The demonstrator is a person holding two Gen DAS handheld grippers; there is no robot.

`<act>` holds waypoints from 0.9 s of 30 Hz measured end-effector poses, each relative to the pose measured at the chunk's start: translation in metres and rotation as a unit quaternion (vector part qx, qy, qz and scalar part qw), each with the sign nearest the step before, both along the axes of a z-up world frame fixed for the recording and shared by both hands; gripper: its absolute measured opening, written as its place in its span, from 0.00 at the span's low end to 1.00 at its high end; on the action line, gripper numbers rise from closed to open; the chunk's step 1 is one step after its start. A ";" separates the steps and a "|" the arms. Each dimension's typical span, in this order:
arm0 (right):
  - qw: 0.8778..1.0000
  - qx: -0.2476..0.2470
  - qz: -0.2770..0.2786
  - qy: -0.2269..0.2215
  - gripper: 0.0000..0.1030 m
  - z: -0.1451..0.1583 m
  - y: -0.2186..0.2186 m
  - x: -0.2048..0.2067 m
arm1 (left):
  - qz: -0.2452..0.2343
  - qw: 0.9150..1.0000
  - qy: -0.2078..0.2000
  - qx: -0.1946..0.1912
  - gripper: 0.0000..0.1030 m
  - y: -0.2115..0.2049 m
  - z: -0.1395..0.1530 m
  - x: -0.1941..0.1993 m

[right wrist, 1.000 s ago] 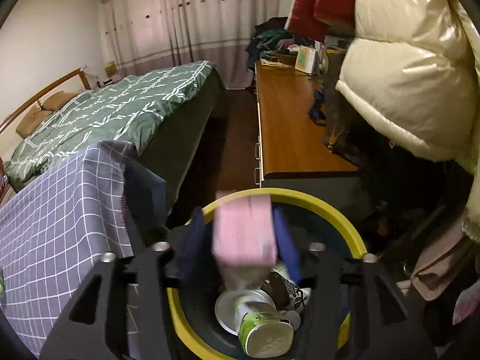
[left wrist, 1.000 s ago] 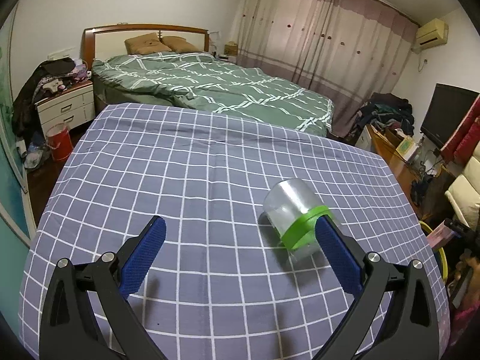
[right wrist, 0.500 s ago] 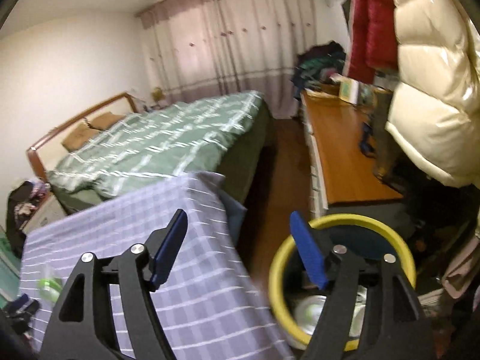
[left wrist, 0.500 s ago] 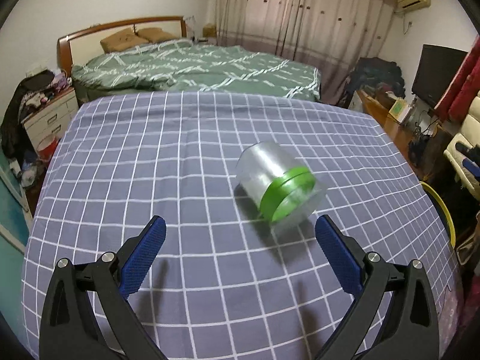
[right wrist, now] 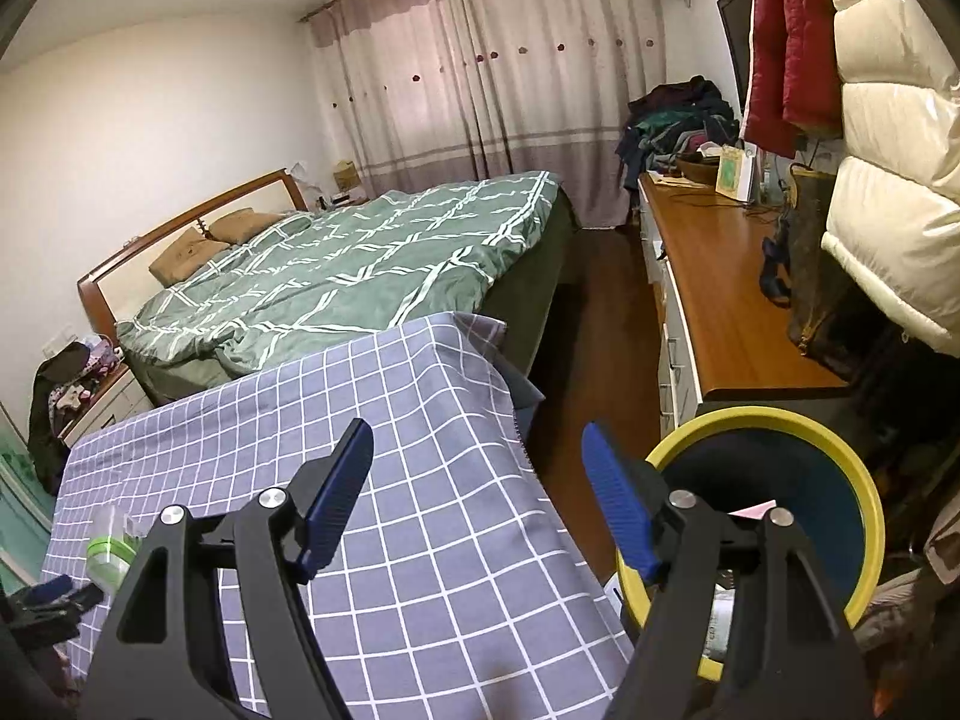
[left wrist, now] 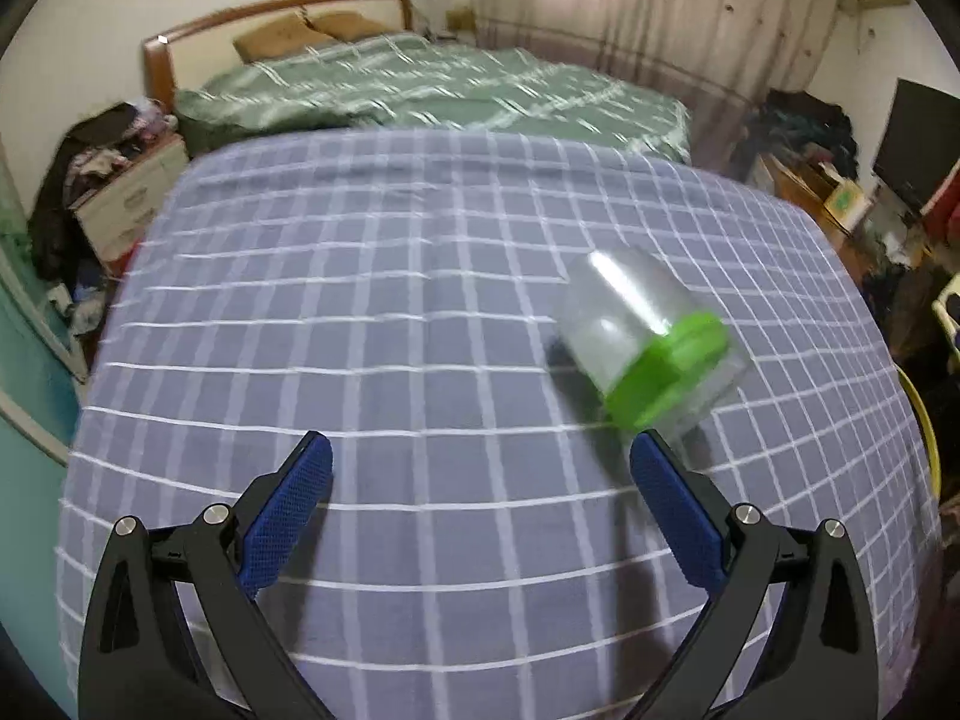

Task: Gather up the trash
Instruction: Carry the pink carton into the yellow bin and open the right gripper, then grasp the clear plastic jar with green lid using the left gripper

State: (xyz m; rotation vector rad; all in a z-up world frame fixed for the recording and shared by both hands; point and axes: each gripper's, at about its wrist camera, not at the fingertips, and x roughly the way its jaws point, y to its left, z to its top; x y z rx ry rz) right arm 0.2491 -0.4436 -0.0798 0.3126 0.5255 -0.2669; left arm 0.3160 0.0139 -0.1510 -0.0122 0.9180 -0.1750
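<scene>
The right gripper [right wrist: 477, 495] is hanging wide open and empty beside the yellow-rimmed bin [right wrist: 864, 480], which is already holding some trash. 1 clear jar with a green band [left wrist: 651, 339] is lying on its side on the checked tablecloth [left wrist: 390, 330], waiting. The left gripper [left wrist: 480, 498] is spreading wide just short of it, holding nothing. No readable writing is showing anywhere.
</scene>
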 end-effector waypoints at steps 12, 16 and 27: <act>0.999 0.043 0.018 -0.006 0.67 -0.005 -0.016 -0.004 | -0.058 0.998 0.025 -0.009 0.95 -0.052 -0.002 0.013; 0.998 0.050 0.023 -0.010 0.67 -0.004 -0.016 -0.005 | -0.071 0.997 0.029 -0.015 0.95 -0.067 0.001 0.023; 0.997 0.063 0.042 -0.008 0.67 -0.006 -0.014 -0.003 | -0.101 0.994 0.031 0.002 0.78 -0.100 0.014 0.059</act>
